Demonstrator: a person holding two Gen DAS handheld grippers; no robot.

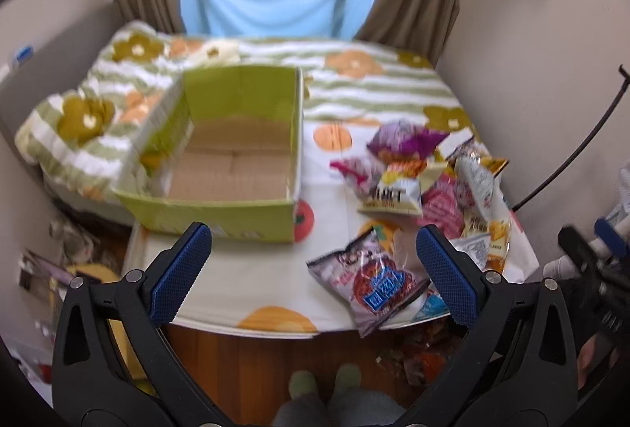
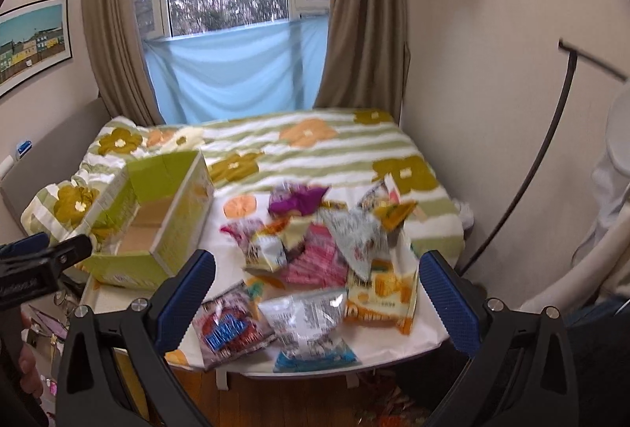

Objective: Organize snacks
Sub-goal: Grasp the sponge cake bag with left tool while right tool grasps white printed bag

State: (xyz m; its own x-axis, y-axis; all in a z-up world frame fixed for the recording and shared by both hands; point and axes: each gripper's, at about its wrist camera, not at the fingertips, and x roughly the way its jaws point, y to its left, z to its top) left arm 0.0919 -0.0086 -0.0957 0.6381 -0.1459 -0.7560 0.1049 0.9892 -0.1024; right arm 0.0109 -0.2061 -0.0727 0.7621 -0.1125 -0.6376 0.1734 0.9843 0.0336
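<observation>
- Snacks (image 2: 327, 250) are lying in a loose heap on the right side of a white desk (image 1: 252, 281) w/ fruit prints, bags overlapping each other.
- Nearest the front edge: a grey-and-red bag w/ blue label (image 1: 372, 285) is sitting flat, a bit apart from the heap; in the right wrist view a silver packet (image 2: 307, 317) is lying just beside it.
- Purple bag (image 1: 405, 139) is topping the far end of the pile; pink pack (image 2: 315, 261) is showing in the middle.
- Green cardboard box (image 1: 236, 159) is standing open & empty on the desk's left side, flap hanging toward the bed (image 2: 315, 147).
- Left hand-held gripper (image 1: 313, 273) is hovering above the front edge, fingers spread wide, holding nothing.
- Right hand-held gripper (image 2: 317, 299) is hanging over the snack pile, fingers also spread wide, nothing between them.
</observation>
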